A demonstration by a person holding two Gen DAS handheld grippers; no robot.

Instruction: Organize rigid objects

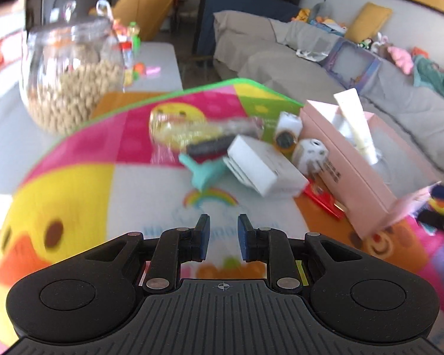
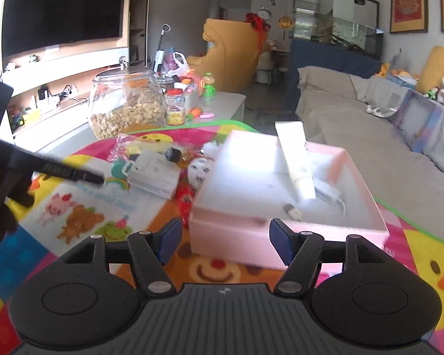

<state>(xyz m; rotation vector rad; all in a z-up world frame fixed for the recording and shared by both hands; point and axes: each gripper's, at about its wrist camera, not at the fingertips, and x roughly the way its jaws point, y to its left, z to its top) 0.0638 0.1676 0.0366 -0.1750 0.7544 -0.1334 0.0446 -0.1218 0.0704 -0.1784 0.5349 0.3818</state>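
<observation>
A pink open box [image 2: 228, 224] sits on the colourful mat, holding a white tube [image 2: 296, 159] and a white cable [image 2: 325, 198]. It also shows in the left wrist view [image 1: 355, 183], with the tube [image 1: 355, 124] leaning in it. A pile lies left of it: a white box [image 1: 263, 165], a teal piece [image 1: 204, 174], a black bar [image 1: 210, 146], a white plug adapter [image 1: 310, 152], a red packet [image 1: 322, 198]. My left gripper [image 1: 223, 236] is open and empty, short of the pile. My right gripper [image 2: 226, 241] is open and empty, at the pink box's near wall.
A glass jar of nuts [image 1: 71, 80] stands at the mat's far left, also in the right wrist view [image 2: 127, 103]. Small bottles and toys [image 2: 192, 97] stand behind. A grey sofa [image 2: 370, 136] runs along the right. The left gripper's dark body [image 2: 3, 159] shows at the left edge.
</observation>
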